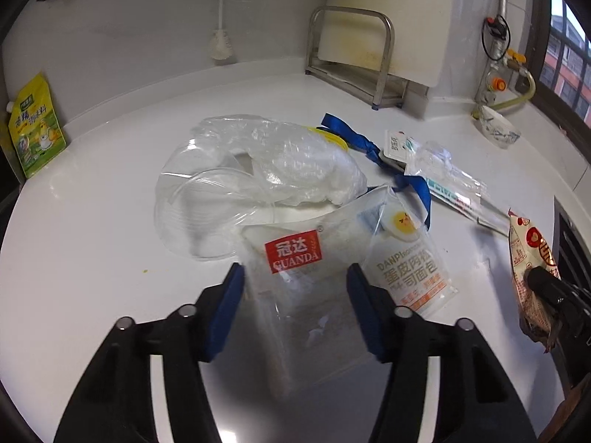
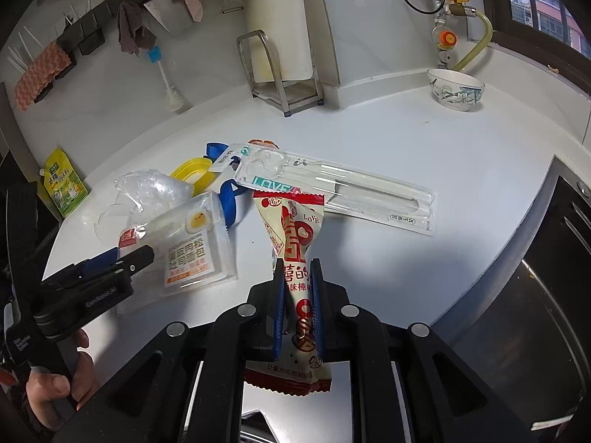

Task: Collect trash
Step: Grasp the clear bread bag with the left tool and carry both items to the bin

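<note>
At lower centre, the right gripper [image 2: 297,288] pinches a red wrapper [image 2: 295,236]; the left gripper [image 1: 295,295], half-open, straddles a clear bag [image 1: 306,295], pads not pressing.

White countertop [image 2: 388,265] under scattered wrappers [image 2: 192,258]
</note>
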{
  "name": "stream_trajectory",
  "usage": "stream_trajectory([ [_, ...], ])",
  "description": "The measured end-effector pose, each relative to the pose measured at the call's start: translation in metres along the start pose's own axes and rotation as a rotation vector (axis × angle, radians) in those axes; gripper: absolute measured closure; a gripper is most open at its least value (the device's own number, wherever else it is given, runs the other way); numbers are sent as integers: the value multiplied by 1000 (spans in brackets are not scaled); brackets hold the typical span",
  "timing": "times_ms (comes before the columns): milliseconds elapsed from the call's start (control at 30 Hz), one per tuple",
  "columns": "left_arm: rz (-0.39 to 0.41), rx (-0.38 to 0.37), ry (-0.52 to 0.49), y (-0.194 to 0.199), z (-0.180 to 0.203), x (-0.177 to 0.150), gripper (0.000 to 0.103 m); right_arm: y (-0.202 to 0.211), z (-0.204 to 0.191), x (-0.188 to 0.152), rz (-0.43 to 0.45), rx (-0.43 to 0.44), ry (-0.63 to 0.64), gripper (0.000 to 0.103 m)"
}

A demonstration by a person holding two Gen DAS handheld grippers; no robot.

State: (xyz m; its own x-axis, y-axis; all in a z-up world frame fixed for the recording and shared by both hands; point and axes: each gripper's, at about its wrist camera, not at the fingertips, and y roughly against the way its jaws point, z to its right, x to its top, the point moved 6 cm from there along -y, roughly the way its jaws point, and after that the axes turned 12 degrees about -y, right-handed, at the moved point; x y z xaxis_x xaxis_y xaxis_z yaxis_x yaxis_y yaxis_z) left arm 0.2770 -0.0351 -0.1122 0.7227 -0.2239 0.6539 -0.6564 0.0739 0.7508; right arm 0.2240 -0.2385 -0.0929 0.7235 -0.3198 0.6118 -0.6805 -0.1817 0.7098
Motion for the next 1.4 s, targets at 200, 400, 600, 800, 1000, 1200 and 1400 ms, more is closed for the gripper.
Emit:
stream_trajectory([
  [200,28,-31,-12,9,3,-1,82,0,1,-7,-6,6,-7,90],
  [400,67,-68,7,33,2,-8,95,6,0,-12,2,10,-10,90],
  [600,109,-82,5,65,-1,-14,96,21,-1,-19,24,12,-15,90],
  [800,150,-60,-38,101,3,-24,96,39,-1,-34,36,15,-27,90],
  [1000,169,-74,-50,133,11,-43,96,68,-3,-54,60,27,-40,90],
  [1200,182,-108,-70,167,24,-67,96,100,-4,-84,73,40,-55,90],
  [1400,183,-114,-110,195,40,-99,96,125,3,-117,76,43,-80,90],
])
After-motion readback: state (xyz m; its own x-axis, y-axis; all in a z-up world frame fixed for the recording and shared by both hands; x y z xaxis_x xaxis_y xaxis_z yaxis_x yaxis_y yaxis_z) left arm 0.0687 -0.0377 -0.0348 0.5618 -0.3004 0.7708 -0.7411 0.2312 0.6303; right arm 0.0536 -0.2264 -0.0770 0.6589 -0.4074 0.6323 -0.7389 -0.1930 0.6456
